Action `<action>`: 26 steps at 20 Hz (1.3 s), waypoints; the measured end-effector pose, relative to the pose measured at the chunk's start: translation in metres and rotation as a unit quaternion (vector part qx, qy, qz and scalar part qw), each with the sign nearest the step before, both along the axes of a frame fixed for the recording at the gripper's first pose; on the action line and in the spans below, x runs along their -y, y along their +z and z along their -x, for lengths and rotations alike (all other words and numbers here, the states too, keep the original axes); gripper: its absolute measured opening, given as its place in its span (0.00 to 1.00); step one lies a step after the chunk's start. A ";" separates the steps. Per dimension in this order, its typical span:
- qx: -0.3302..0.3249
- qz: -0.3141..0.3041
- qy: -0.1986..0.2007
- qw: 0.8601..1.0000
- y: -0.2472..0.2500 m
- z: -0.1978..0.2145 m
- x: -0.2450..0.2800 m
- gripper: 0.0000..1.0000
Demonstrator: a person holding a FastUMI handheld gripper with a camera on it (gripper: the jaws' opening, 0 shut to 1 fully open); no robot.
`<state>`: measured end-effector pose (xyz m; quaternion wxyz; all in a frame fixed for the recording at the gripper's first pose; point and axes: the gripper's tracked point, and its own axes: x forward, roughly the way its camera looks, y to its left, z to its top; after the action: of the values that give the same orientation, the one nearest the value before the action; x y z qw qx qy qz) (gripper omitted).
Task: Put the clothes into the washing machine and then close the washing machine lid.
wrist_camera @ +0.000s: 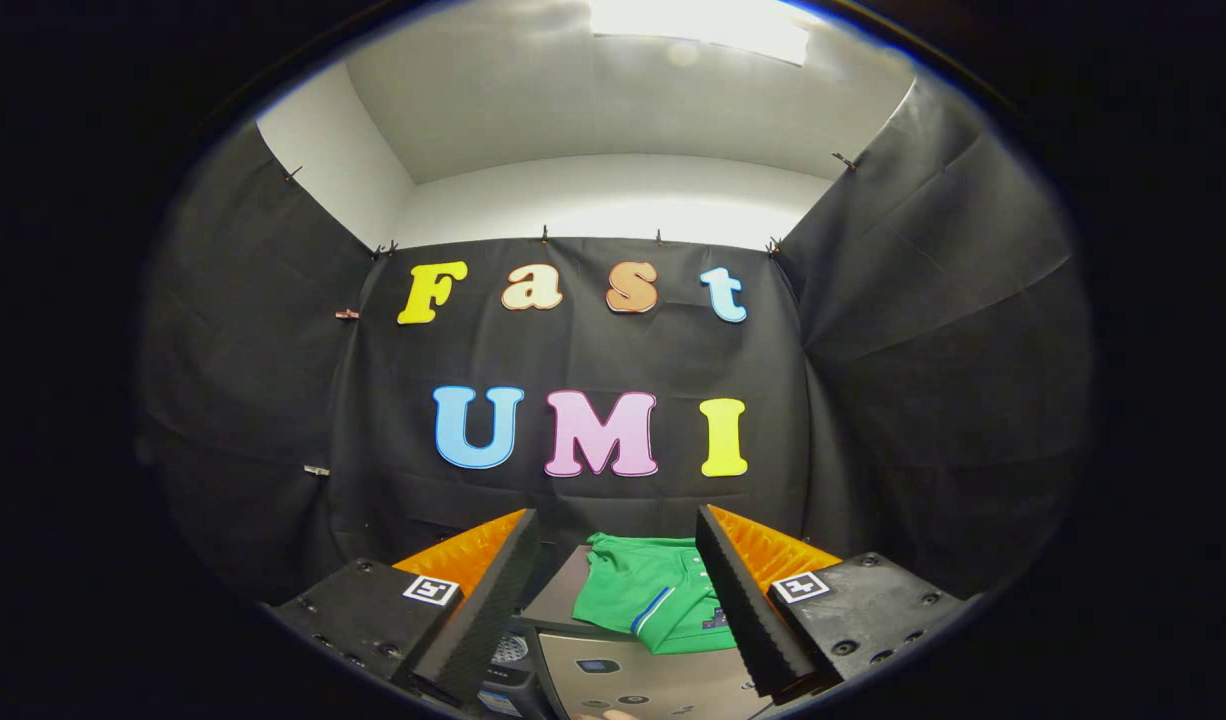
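Clothes first: from the gripper view I see one green garment (653,592) lying folded on a dark flat surface (558,598), just ahead of and between my fingers. My gripper (618,600) is spread wide, holding nothing, the two fingers framing the garment, which I judge sets up a straight pinch. Below sits the washing machine (633,685), its grey control panel nearest me. I cannot tell whether that dark surface is its lid.

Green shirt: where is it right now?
In the gripper view the green shirt lies on the washer, just ahead of the open tool, seen between its fingers and nearer the right finger, with nothing gripping it.
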<state>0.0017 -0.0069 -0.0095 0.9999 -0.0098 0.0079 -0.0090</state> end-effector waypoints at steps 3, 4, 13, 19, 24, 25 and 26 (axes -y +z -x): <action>-0.002 0.003 0.001 1.000 -0.002 0.000 0.000 0.98; -0.002 0.003 0.001 1.000 -0.002 0.000 0.000 0.98; -0.006 -0.001 -0.007 1.000 -0.004 -0.014 0.015 0.97; -0.040 0.005 -0.035 0.999 -0.018 -0.052 0.041 0.98; -0.073 0.000 -0.044 0.996 -0.035 -0.092 0.056 0.98; -0.079 0.000 -0.047 0.996 -0.036 -0.100 0.060 0.98; -0.085 0.000 -0.054 0.995 -0.037 -0.108 0.066 0.98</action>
<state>0.1100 -0.0728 -0.0466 0.9937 -0.0102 0.0932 -0.0617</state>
